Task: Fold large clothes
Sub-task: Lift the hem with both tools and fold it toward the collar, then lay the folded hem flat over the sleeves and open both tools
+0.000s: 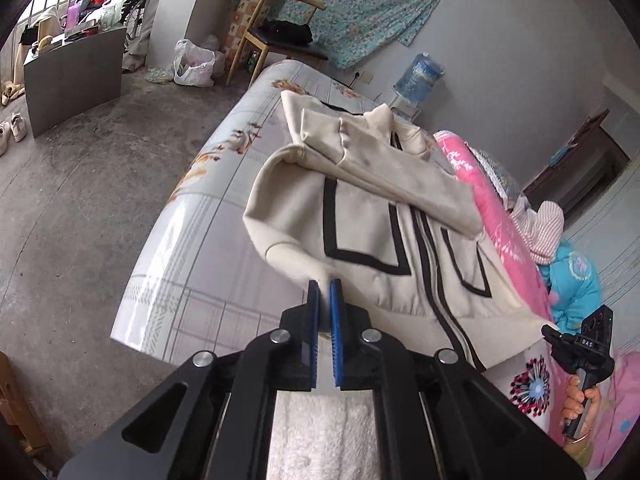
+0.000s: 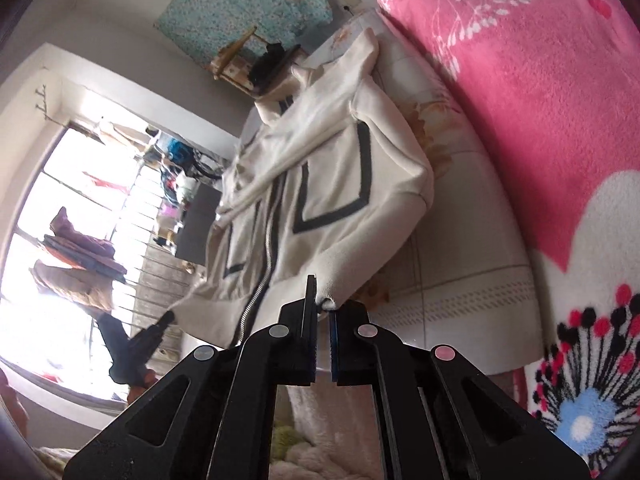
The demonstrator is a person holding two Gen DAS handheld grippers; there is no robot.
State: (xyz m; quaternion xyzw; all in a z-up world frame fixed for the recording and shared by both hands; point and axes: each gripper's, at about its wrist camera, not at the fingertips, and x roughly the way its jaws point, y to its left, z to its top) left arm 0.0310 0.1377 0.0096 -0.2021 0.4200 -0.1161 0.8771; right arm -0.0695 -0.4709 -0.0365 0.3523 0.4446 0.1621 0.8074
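A cream zip-up jacket (image 1: pixel 368 216) with black trim lies front up on the bed, both sleeves folded across its chest. My left gripper (image 1: pixel 325 286) is shut on the hem corner nearest the floor side, and the cloth rises into the blue pads. My right gripper (image 2: pixel 323 302) is shut on the other hem corner of the jacket (image 2: pixel 332 184), beside the pink blanket. Each view catches the other tool: the right gripper (image 1: pixel 547 330) at the hem's far end, the left gripper (image 2: pixel 170 315) against the bright window. The hem hangs lifted between the two.
The bed's pale flowered sheet (image 1: pixel 192 240) runs to an edge at the concrete floor. A pink blanket (image 2: pixel 520 100) is piled along the wall side. Beyond the bed stand a wooden chair (image 1: pixel 280 40), a water bottle (image 1: pixel 418 76), a grey cabinet (image 1: pixel 72 80) and plastic bags (image 1: pixel 194 64).
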